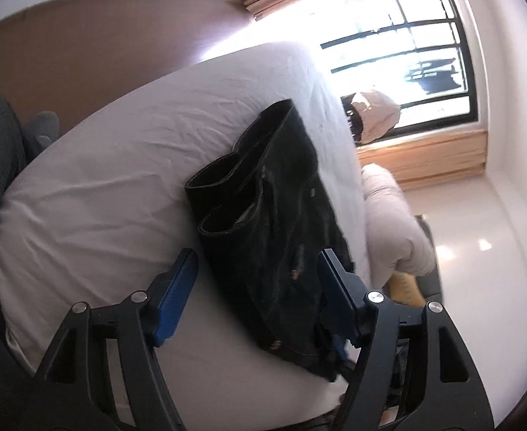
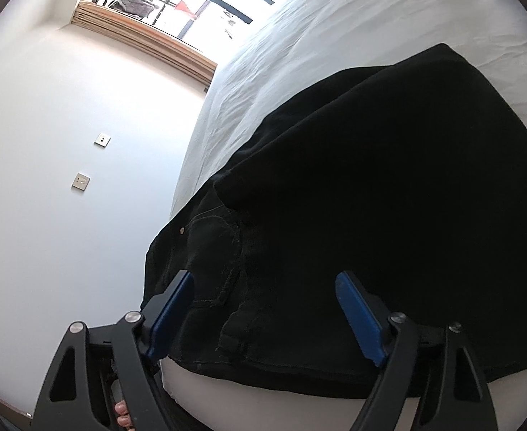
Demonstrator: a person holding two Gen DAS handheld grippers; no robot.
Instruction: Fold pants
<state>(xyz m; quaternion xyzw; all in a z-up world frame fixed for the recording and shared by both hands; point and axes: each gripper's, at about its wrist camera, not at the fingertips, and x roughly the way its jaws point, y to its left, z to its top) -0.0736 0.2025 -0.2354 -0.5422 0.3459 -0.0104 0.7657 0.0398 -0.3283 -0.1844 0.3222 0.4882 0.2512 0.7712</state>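
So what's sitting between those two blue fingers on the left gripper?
In the left wrist view, the folded black pants on the white bed lie between the open left gripper's fingers.

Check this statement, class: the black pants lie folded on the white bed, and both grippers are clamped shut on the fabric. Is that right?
Not quite. The black pants do lie folded on the white bed, but the left gripper and right gripper both stand open, gripping nothing. Each wrist view shows its own jaws spread apart.
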